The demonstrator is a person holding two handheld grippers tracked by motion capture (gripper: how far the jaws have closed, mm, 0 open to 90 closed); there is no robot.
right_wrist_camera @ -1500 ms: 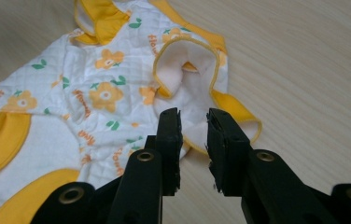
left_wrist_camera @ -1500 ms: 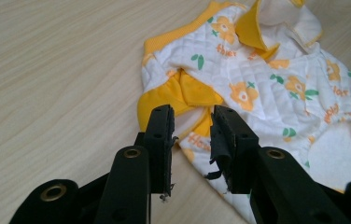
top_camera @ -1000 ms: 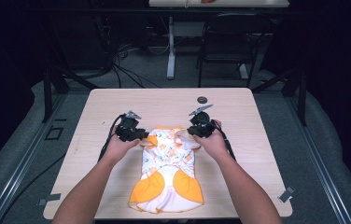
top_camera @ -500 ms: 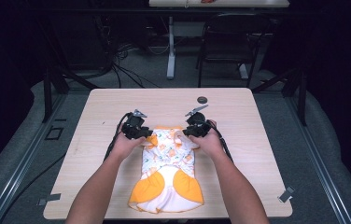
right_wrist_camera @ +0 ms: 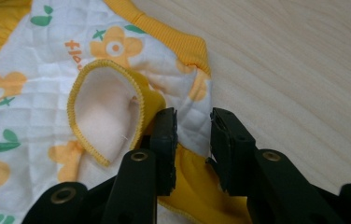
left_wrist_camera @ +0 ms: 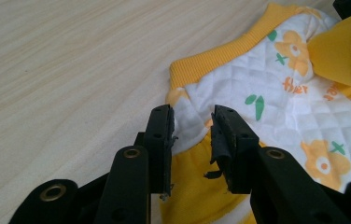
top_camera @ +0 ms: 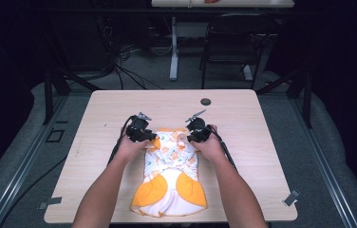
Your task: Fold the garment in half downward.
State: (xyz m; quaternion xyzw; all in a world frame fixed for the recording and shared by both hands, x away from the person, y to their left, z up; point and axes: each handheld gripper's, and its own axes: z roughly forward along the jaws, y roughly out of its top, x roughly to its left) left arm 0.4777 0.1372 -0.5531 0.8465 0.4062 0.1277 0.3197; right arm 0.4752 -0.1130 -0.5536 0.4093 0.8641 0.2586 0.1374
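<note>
Step in hand, as judged: folding a small quilted garment (top_camera: pixel 169 178), white with orange flowers and yellow ribbed trim, laid flat near the middle of the wooden table (top_camera: pixel 96 118), closer to the person's edge; both grippers appear to be letting go of its far corners after setting them down. Left gripper (top_camera: pixel 144 135): at the garment's far left corner, the person's left hand (top_camera: pixel 130 147) behind it. In the left gripper view its jaws have just been opening and stand parted, with a fold of white quilting and yellow cuff between them; the pads (left_wrist_camera: pixel 164 135) do not seem to press on the cloth. Garment, centre: ribbed hem (left_wrist_camera: pixel 220 56) away from the person, yellow panels (top_camera: pixel 186 187) toward the person, a yellow-edged sleeve opening (right_wrist_camera: pixel 103 109) turned up on the right side. Right gripper (top_camera: pixel 196 135): at the far right corner, the right hand (top_camera: pixel 212 147) behind it; jaws likewise just opening, spread, straddling the cloth edge without visible pinch. Next move, as judged: draw both grippers clear without dragging the fabric, then take fresh hold for the next fold, probably at the near yellow end. Also present: a small dark round object (top_camera: pixel 206 101) on the far part of the table, well apart.
</note>
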